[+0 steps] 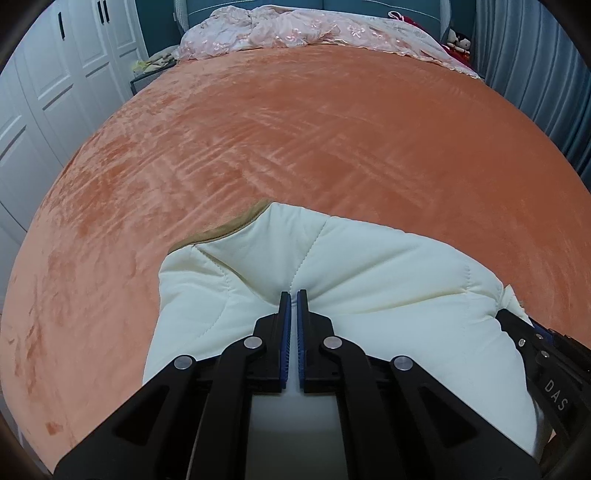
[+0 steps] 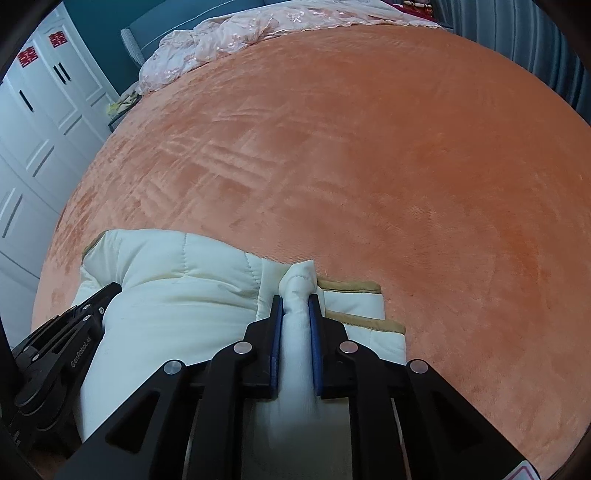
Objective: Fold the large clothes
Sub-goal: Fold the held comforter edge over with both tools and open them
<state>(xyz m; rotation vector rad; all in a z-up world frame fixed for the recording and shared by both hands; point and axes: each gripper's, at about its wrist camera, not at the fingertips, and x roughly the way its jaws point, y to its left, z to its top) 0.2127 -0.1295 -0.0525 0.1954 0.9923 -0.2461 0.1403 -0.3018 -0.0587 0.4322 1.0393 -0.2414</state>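
A cream quilted padded garment (image 1: 362,269) with tan trim lies bunched at the near edge of an orange bed cover (image 1: 295,129). My left gripper (image 1: 294,293) is shut on a thin pinch of its cream fabric, which puckers toward the blue pads. The right gripper's black body (image 1: 543,354) shows at the garment's right end. In the right wrist view my right gripper (image 2: 295,297) is shut on a thick cream fold of the garment (image 2: 177,295), beside its tan-edged layers (image 2: 354,286). The left gripper's body (image 2: 74,332) shows at lower left.
The orange cover (image 2: 369,147) spreads wide beyond the garment. A pink lace bedspread (image 1: 295,29) is heaped at the head of the bed. White wardrobe doors (image 1: 55,74) stand on the left, and blue-grey curtains (image 1: 535,92) hang on the right.
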